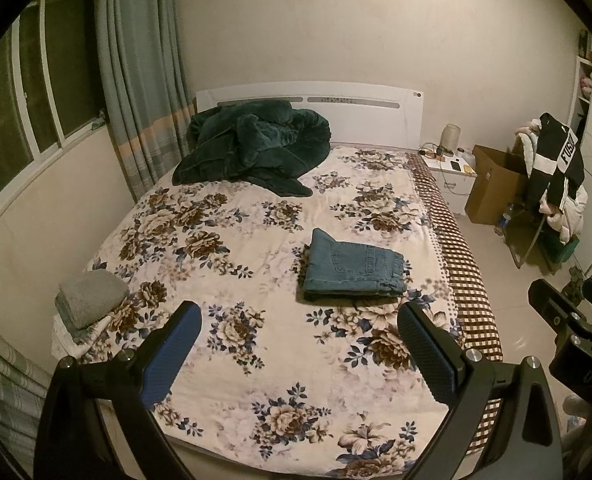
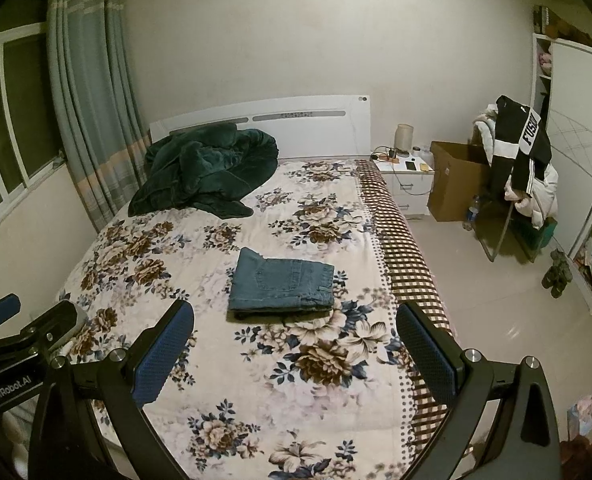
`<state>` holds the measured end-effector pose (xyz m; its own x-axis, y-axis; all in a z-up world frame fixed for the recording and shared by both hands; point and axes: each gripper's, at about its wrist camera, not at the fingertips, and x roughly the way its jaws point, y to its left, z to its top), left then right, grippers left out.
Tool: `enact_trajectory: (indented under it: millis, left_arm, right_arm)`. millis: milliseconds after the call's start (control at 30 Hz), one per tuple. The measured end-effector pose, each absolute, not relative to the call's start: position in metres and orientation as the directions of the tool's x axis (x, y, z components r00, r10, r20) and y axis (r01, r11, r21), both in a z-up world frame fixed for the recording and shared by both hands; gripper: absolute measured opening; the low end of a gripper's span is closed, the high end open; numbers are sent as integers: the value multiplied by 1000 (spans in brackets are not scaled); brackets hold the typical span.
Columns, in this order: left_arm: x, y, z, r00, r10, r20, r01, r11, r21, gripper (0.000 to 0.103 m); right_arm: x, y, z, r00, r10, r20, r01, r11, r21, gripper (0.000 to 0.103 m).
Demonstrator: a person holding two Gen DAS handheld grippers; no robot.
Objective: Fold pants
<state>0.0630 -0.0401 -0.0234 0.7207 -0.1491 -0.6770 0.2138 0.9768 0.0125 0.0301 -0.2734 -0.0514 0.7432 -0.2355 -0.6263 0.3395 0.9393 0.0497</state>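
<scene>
The blue denim pants (image 1: 353, 267) lie folded into a compact rectangle on the floral bedspread (image 1: 236, 240), right of the bed's middle; they also show in the right wrist view (image 2: 282, 280). My left gripper (image 1: 299, 318) is open and empty, held above the near end of the bed, well short of the pants. My right gripper (image 2: 296, 316) is open and empty too, a little nearer than the pants. Each gripper shows at the edge of the other's view: the right one (image 1: 571, 312) and the left one (image 2: 24, 320).
A dark green blanket (image 1: 252, 144) is heaped by the white headboard (image 1: 315, 98). Grey folded towels (image 1: 90, 298) sit at the bed's near left corner. A nightstand (image 1: 451, 172), a cardboard box (image 1: 491, 184) and a clothes-covered chair (image 1: 555, 184) stand to the right.
</scene>
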Motion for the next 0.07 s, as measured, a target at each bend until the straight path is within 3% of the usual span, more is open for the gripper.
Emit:
enact_trajectory:
  millis: [67]
  left_arm:
    - [63,-36,-18,722,-149,-675,211,977,11,101]
  right_arm:
    - [30,-273,-52,743,-236,-626,341,939,51,103]
